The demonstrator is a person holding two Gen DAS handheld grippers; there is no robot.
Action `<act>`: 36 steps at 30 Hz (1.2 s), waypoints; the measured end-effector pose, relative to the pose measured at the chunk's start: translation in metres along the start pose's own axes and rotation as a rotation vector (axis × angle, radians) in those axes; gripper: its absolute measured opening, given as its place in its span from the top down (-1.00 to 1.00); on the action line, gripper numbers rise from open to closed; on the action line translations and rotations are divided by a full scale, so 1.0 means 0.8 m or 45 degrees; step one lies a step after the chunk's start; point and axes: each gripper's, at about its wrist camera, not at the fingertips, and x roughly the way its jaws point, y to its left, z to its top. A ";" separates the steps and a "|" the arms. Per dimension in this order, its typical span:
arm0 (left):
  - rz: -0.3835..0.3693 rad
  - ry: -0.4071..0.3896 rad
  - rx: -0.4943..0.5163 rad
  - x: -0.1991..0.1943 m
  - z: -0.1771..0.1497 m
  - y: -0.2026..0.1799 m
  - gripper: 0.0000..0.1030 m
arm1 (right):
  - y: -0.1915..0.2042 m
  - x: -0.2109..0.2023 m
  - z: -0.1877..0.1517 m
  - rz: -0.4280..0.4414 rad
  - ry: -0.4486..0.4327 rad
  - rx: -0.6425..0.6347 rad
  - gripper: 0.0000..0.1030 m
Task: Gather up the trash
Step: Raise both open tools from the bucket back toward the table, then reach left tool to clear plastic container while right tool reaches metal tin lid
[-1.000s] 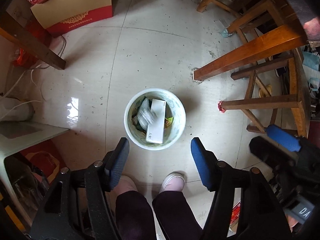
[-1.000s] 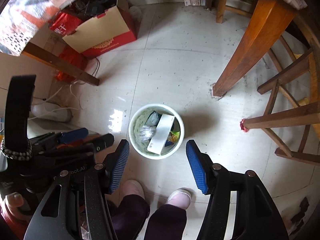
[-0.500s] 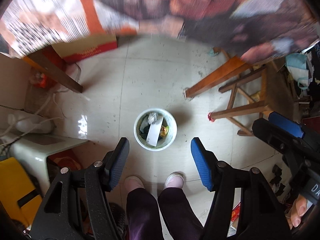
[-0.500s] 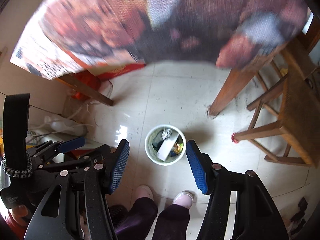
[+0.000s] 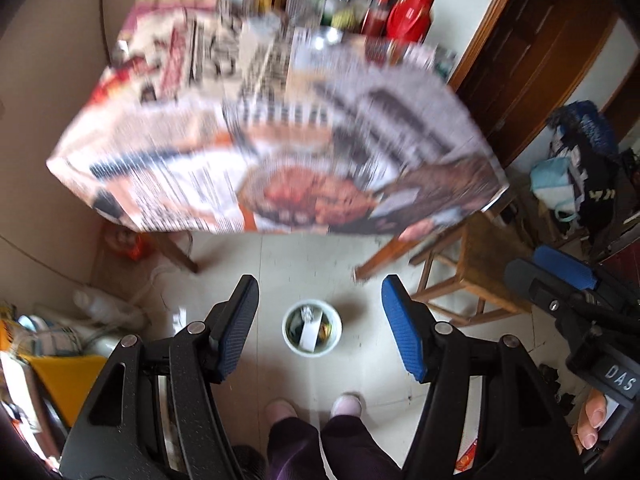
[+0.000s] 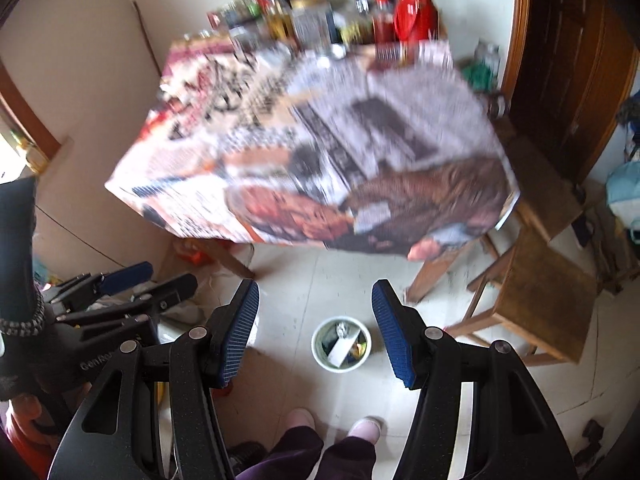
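Now your view is filled mostly by the bench (image 5: 276, 148), which is covered with printed paper sheets and looks blurred in both wrist views. At its far edge stand many bottles and jars, with a red container (image 5: 412, 10) among them; their labels cannot be read. On the right of the bench you see a wooden stool (image 5: 484, 264), and behind it a dark wooden door (image 5: 548, 48).

Below the bench is the pale tiled floor (image 5: 304, 264). On the floor, in front of your two feet, stands the small white trash bin (image 5: 312, 328). It is upright and it holds a white box, a crumpled shiny piece and some coloured wrappers. From both cameras the bin looks small and far below.

Your left gripper (image 5: 318, 330) is about half open, its blue pads well apart, and it holds nothing; between the pads you see only the bin down on the floor. Your right gripper (image 6: 316, 330) is also about half open and empty, and touches nothing. In the right wrist view the left gripper shows at the left side, also with nothing between its fingers.

Your thumb (image 5: 592, 420) rests on the handle of the right gripper at the lower right of the left wrist view.
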 end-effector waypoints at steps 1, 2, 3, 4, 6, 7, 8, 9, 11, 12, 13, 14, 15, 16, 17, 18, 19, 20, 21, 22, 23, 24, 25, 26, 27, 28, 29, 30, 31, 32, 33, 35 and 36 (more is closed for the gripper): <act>-0.002 -0.027 0.010 -0.017 0.004 0.001 -0.22 | 0.005 -0.014 0.004 0.001 -0.020 -0.001 -0.07; -0.005 -0.066 0.019 -0.039 0.010 0.000 -0.22 | 0.012 -0.029 0.007 0.001 -0.044 0.001 -0.07; -0.012 -0.110 0.027 -0.063 0.016 -0.001 -0.22 | 0.019 -0.047 0.010 0.002 -0.077 0.008 -0.07; -0.026 -0.152 0.034 -0.084 0.020 0.000 -0.22 | 0.024 -0.062 0.013 0.003 -0.109 0.015 -0.07; -0.045 -0.227 0.054 -0.120 0.029 -0.001 -0.22 | 0.037 -0.093 0.018 0.000 -0.186 0.024 -0.07; -0.051 -0.273 0.074 -0.142 0.031 0.000 -0.22 | 0.043 -0.107 0.020 -0.004 -0.226 0.028 -0.07; -0.051 -0.304 0.092 -0.158 0.031 0.000 -0.22 | 0.048 -0.120 0.021 -0.007 -0.259 0.029 -0.07; -0.045 -0.345 0.115 -0.177 0.030 0.000 -0.22 | 0.056 -0.136 0.023 -0.013 -0.302 0.028 -0.07; -0.027 -0.412 0.148 -0.206 0.029 0.001 -0.22 | 0.067 -0.159 0.025 -0.025 -0.369 0.026 -0.14; -0.027 -0.448 0.163 -0.222 0.027 0.002 -0.22 | 0.074 -0.172 0.027 -0.029 -0.414 0.023 -0.25; -0.032 -0.470 0.169 -0.232 0.026 0.005 -0.22 | 0.079 -0.182 0.026 -0.033 -0.449 0.020 -0.28; -0.045 -0.507 0.167 -0.248 0.023 0.009 -0.23 | 0.084 -0.191 0.025 -0.039 -0.484 0.013 -0.29; -0.051 -0.530 0.163 -0.255 0.022 0.012 -0.26 | 0.091 -0.202 0.026 -0.048 -0.523 -0.002 -0.30; -0.059 -0.564 0.159 -0.267 0.020 0.017 -0.35 | 0.094 -0.208 0.026 -0.055 -0.545 -0.010 -0.30; -0.060 -0.587 0.159 -0.274 0.018 0.020 -0.38 | 0.099 -0.213 0.026 -0.064 -0.571 -0.016 -0.33; -0.054 -0.616 0.161 -0.282 0.017 0.024 -0.39 | 0.102 -0.219 0.026 -0.070 -0.600 -0.017 -0.45; -0.049 -0.631 0.163 -0.286 0.017 0.025 -0.39 | 0.104 -0.224 0.025 -0.076 -0.627 -0.015 -0.54; -0.044 -0.646 0.165 -0.290 0.017 0.027 -0.43 | 0.106 -0.228 0.024 -0.082 -0.656 -0.010 -0.68; -0.041 -0.655 0.167 -0.293 0.018 0.030 -0.47 | 0.107 -0.231 0.025 -0.088 -0.684 -0.006 -0.78; -0.037 -0.666 0.163 -0.293 0.021 0.032 -0.64 | 0.108 -0.233 0.026 -0.096 -0.702 -0.006 -0.82; -0.034 -0.675 0.156 -0.294 0.023 0.033 -0.76 | 0.108 -0.232 0.029 -0.107 -0.710 -0.007 -0.87; -0.032 -0.687 0.146 -0.293 0.027 0.035 -0.78 | 0.109 -0.232 0.032 -0.115 -0.713 -0.010 -0.88; -0.034 -0.690 0.141 -0.292 0.028 0.036 -0.79 | 0.109 -0.230 0.036 -0.123 -0.714 -0.015 -0.88; -0.039 -0.684 0.141 -0.287 0.034 0.036 -0.79 | 0.109 -0.228 0.040 -0.129 -0.712 -0.020 -0.88; -0.039 -0.677 0.141 -0.283 0.038 0.037 -0.79 | 0.107 -0.224 0.046 -0.133 -0.708 -0.024 -0.88; -0.035 -0.671 0.141 -0.276 0.046 0.036 -0.79 | 0.105 -0.220 0.050 -0.134 -0.706 -0.025 -0.88; -0.029 -0.669 0.142 -0.271 0.052 0.035 -0.79 | 0.102 -0.215 0.056 -0.132 -0.704 -0.025 -0.88; -0.025 -0.667 0.142 -0.268 0.055 0.034 -0.79 | 0.097 -0.211 0.062 -0.124 -0.701 -0.025 -0.88; -0.017 -0.664 0.142 -0.260 0.063 0.032 -0.79 | 0.095 -0.206 0.067 -0.120 -0.700 -0.024 -0.88; -0.011 -0.663 0.142 -0.255 0.069 0.030 -0.79 | 0.088 -0.198 0.078 -0.112 -0.699 -0.025 -0.88; -0.002 -0.664 0.140 -0.248 0.078 0.027 -0.79 | 0.085 -0.196 0.081 -0.106 -0.701 -0.028 -0.88; 0.015 -0.673 0.130 -0.235 0.097 0.019 -0.79 | 0.074 -0.187 0.097 -0.091 -0.704 -0.039 -0.88; 0.021 -0.673 0.125 -0.230 0.105 0.017 -0.79 | 0.069 -0.184 0.106 -0.086 -0.702 -0.046 -0.88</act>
